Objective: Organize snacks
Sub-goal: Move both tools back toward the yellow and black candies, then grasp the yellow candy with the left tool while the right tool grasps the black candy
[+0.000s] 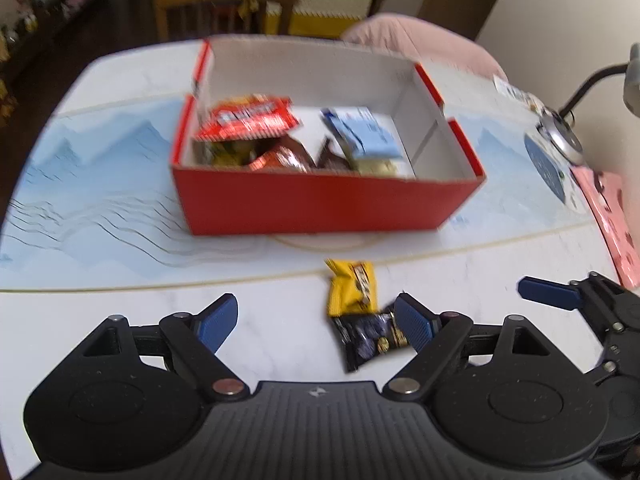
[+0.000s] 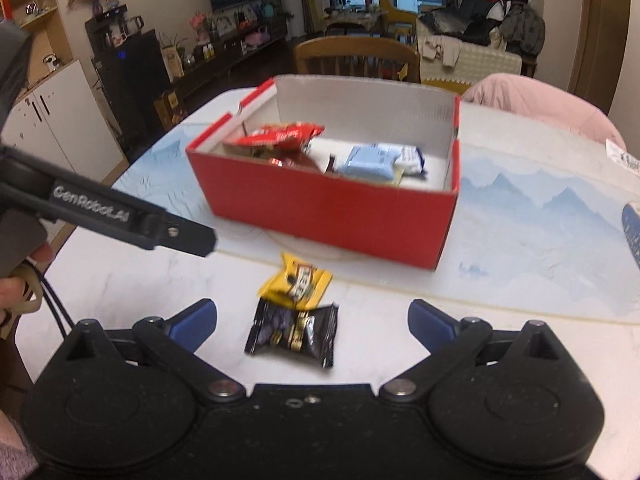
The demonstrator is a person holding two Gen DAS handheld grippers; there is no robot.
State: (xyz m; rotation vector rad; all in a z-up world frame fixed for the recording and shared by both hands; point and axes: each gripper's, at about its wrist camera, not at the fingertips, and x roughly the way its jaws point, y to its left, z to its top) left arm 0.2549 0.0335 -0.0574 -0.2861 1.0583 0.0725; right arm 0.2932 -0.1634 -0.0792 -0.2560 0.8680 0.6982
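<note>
A red box [image 1: 320, 204] [image 2: 328, 212] stands on the table and holds several snack packets, among them a red one [image 1: 248, 118] [image 2: 280, 136] and a light blue one [image 1: 368, 132] [image 2: 370, 162]. A yellow packet [image 1: 352, 288] [image 2: 298, 280] and a black packet [image 1: 370, 336] [image 2: 294, 332] lie on the table in front of the box. My left gripper [image 1: 316, 320] is open and empty, with the black packet by its right finger. My right gripper [image 2: 312, 320] is open and empty, with the black packet between its fingers. The right gripper also shows in the left wrist view [image 1: 548, 292].
A blue mountain-print runner [image 1: 100, 184] [image 2: 540, 220] lies under the box. A lamp base [image 1: 560, 140] and a pink card [image 1: 612, 216] sit at the right edge. A wooden chair [image 2: 356, 56] and a pink cushion [image 2: 548, 104] stand behind the table.
</note>
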